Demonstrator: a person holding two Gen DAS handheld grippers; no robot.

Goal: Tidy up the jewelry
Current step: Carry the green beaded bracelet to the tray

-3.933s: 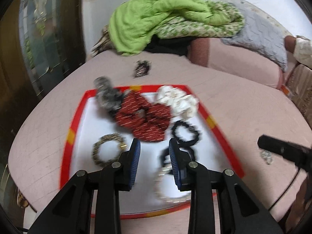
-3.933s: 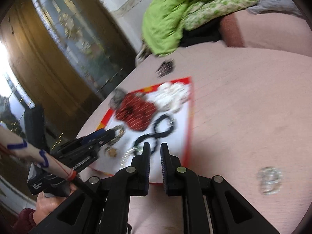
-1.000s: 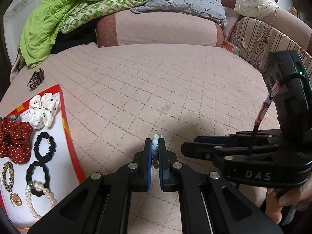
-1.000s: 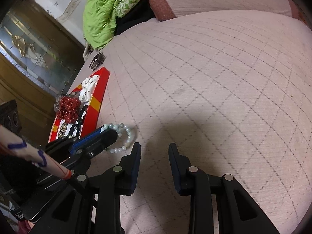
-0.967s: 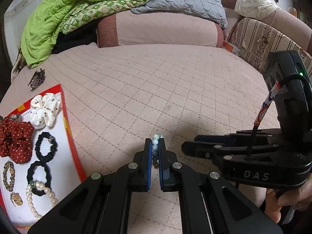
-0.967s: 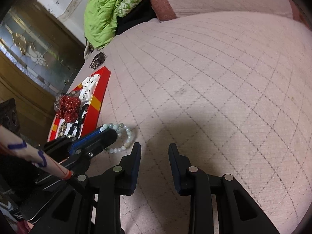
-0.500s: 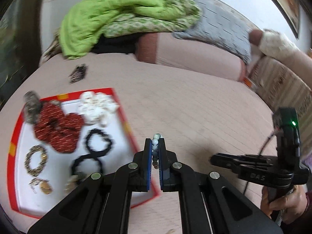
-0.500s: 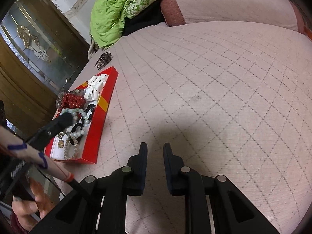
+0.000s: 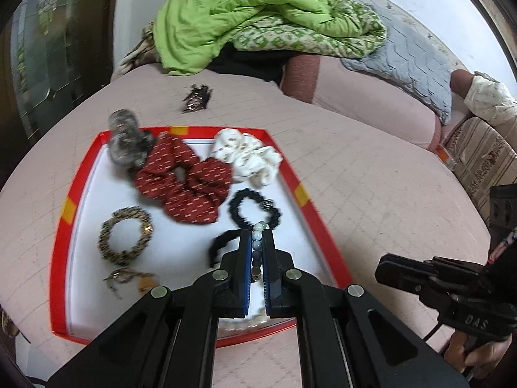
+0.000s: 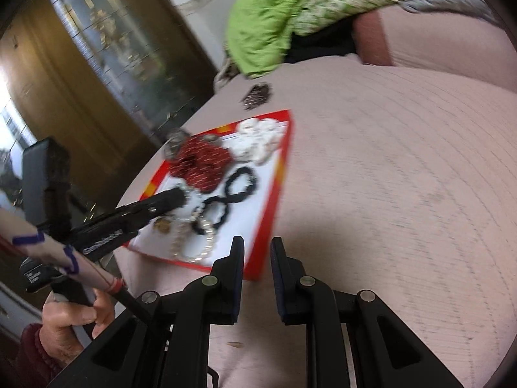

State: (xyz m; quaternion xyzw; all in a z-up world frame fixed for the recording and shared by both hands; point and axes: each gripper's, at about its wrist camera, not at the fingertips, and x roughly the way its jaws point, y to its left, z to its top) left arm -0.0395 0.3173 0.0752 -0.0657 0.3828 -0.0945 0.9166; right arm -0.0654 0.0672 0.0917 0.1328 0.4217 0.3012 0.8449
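Left wrist view: the left claw is clamped on a pale bead bracelet, beads stacked upright btwn its blue pads, held over the near right part of a red-rimmed tray w/ a white floor. The tray sits on a pink quilted bed. Inside it: a red patterned scrunchie at centre, a white dotted scrunchie at the far right corner, a grey blurred scrunchie at the far left, a leopard-print hair tie on the left, a black hair tie just beyond the claw tips, a second black hair tie partly hidden by the claw. A dark hair clip lies on the bed beyond the tray. Green blanket heaped at the far end.

Right wrist view (blurred): the right claw is open w/ nothing btwn its fingers, hovering over the bed by the tray's near right corner. A pearl bracelet lies in the tray's near end.
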